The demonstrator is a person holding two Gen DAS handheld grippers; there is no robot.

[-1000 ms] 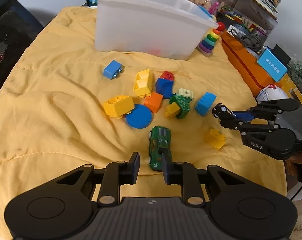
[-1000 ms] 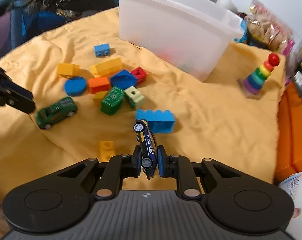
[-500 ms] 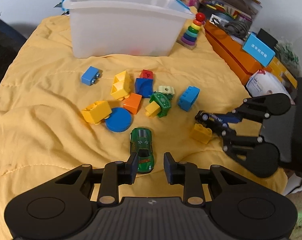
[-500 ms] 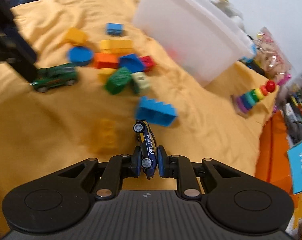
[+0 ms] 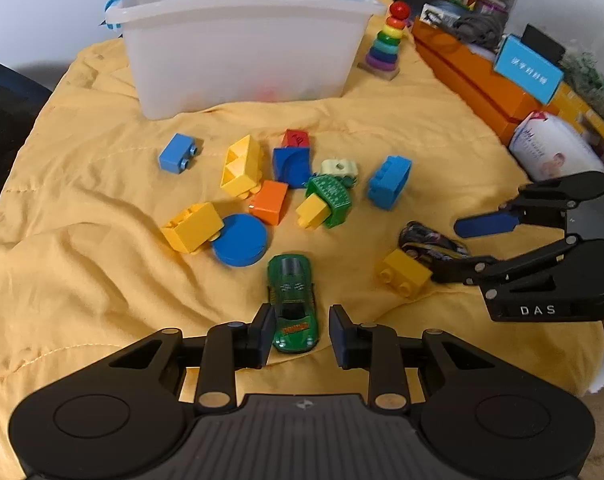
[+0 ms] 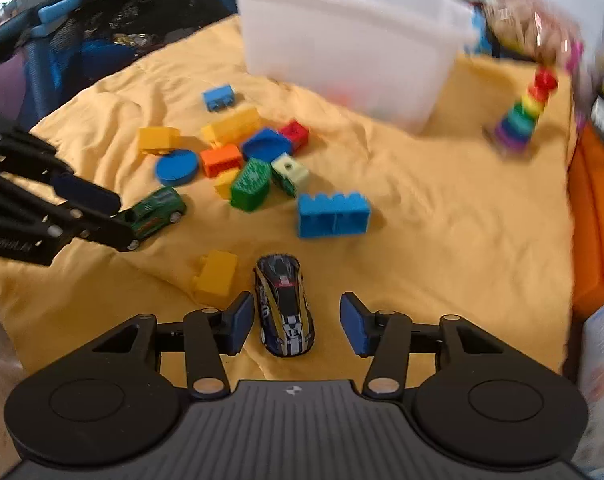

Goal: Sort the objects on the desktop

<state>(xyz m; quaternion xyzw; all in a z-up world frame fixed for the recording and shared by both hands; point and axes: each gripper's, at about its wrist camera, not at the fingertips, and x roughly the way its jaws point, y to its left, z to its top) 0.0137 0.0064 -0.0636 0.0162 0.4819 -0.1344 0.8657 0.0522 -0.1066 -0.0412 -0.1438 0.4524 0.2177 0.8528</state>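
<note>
Yellow quilted blanket (image 5: 81,264): our right gripper (image 6: 297,322) jaws have just opened, dropping the dark blue toy car (image 6: 283,304); left gripper (image 5: 299,334) jaws, opening too, straddle the green toy car (image 5: 291,300) ungripped. Blocks unsorted, white plastic bin (image 5: 241,40) nearly empty.

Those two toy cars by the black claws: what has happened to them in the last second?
The right gripper was clamping the dark blue racing car nose-up; its jaws have just opened and the car now lies flat on the yellow blanket between them. The left gripper shifted over the green car, its jaws opening a little around it, not gripping. The blocks and the white bin stayed put.
</note>
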